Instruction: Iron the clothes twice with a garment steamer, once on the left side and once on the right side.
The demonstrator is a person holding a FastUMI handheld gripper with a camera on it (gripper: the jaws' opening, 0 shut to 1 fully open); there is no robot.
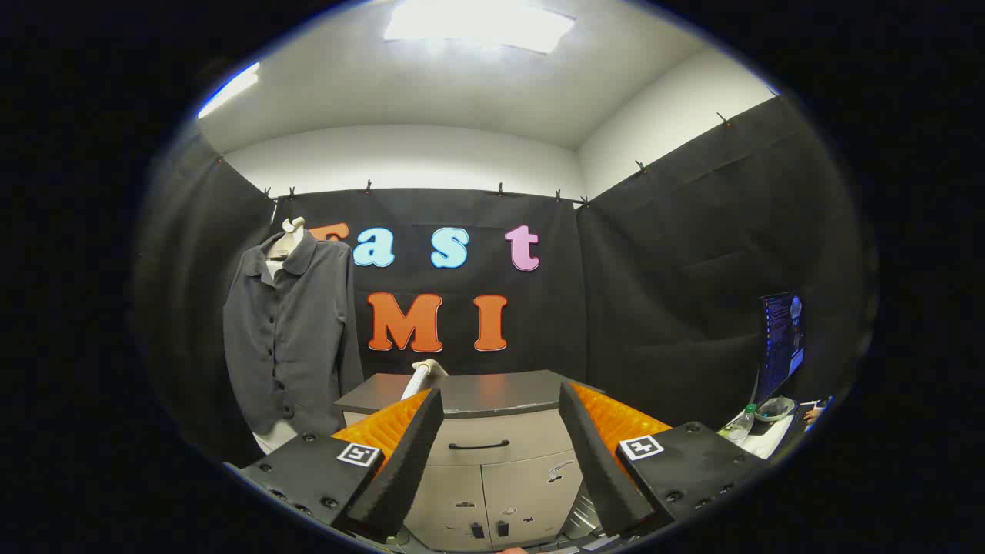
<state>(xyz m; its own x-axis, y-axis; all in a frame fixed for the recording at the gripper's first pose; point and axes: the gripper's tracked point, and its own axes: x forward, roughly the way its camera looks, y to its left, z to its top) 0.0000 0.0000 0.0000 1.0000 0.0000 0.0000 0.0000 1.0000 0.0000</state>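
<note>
A dark grey buttoned jacket (288, 338) hangs on a pale mannequin form against the booth's black wall, off to the left beyond my fingers. The white garment steamer (422, 375) lies on the top of a grey cabinet (492, 431), its handle poking up just past the left fingertip. My gripper (500, 404) stands open in front of the cabinet, with nothing between the fingers. The steamer's head is partly hidden behind the left finger.
The cabinet has a drawer with a dark handle (479, 445) and two doors below. To the right stands a lit monitor (781, 342) over a side table with a plastic bottle (740, 425) and a bowl (773, 408); a hand (812, 415) rests there.
</note>
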